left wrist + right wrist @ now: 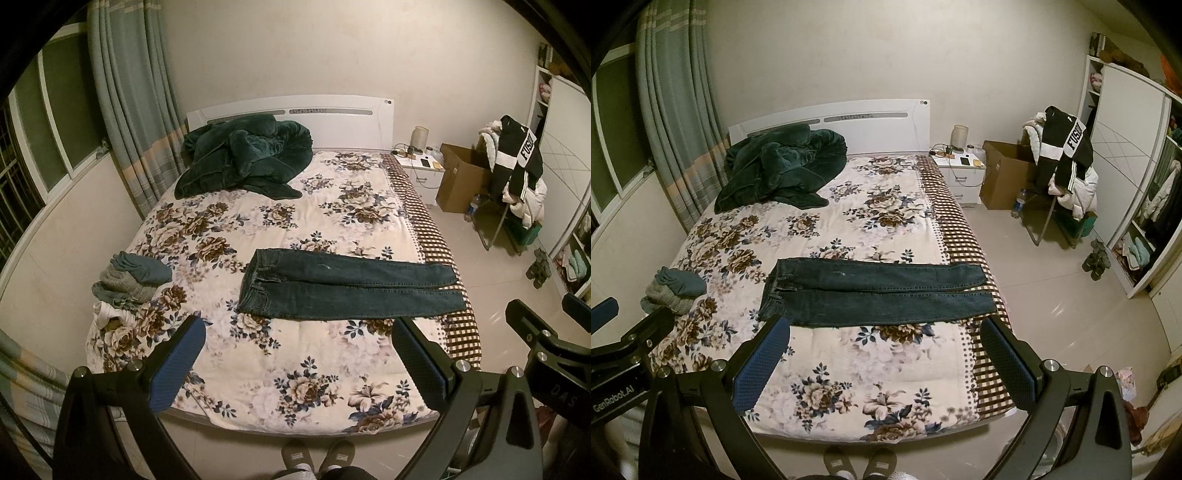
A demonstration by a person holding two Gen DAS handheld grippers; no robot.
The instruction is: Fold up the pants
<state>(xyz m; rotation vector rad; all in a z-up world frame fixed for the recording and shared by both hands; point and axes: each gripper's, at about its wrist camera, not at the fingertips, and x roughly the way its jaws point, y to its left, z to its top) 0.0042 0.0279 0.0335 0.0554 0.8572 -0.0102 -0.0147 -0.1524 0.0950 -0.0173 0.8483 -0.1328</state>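
Dark blue jeans point(343, 286) lie flat across the floral bed cover, waistband to the left, both legs stretched right to the bed's right edge; they also show in the right wrist view point(875, 291). My left gripper point(299, 332) is open and empty, held above the near part of the bed, short of the jeans. My right gripper point(886, 332) is open and empty too, at about the same height and distance. The right gripper shows at the right edge of the left wrist view point(543, 332).
A stack of folded clothes point(131, 278) sits at the bed's left edge. A crumpled dark green blanket point(243, 158) lies by the headboard. A nightstand point(419, 168), a cardboard box point(461, 177) and a chair piled with clothes point(517, 173) stand right of the bed.
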